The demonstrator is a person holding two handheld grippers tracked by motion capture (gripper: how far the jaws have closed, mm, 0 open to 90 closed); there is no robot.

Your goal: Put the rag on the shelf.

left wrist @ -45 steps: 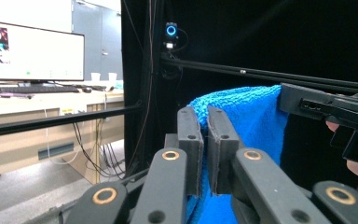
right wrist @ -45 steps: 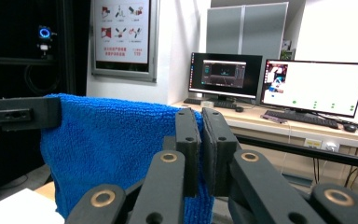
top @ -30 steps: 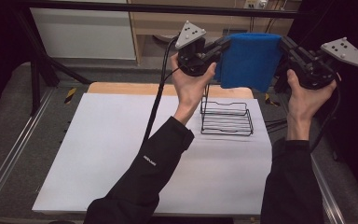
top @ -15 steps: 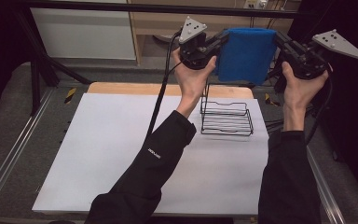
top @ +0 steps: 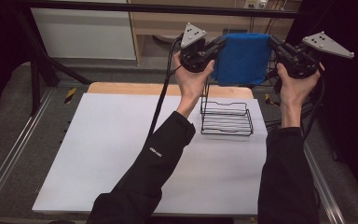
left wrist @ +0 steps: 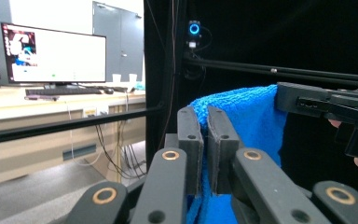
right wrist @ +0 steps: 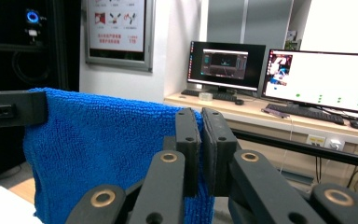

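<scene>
- Blue towel (top: 241, 58) held up above the far edge of the tabletop (top: 121, 154), stretched between both grippers.
- Left gripper (left wrist: 204, 140) fingers closed on one top corner; right gripper (right wrist: 201, 144) fingers closed on the other.
- Towel looks soft, light, limp terry; likely sags unless held by its corners.
- White tabletop below; wire rack (top: 227, 117) beneath the towel.
- Monitors (right wrist: 279, 77) on a desk beyond.

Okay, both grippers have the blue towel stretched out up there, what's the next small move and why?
Probably lower it toward the wire rack. The left gripper and right gripper each pinch a top corner of the blue towel, which hangs flat above and behind the rack, not touching it.
</scene>
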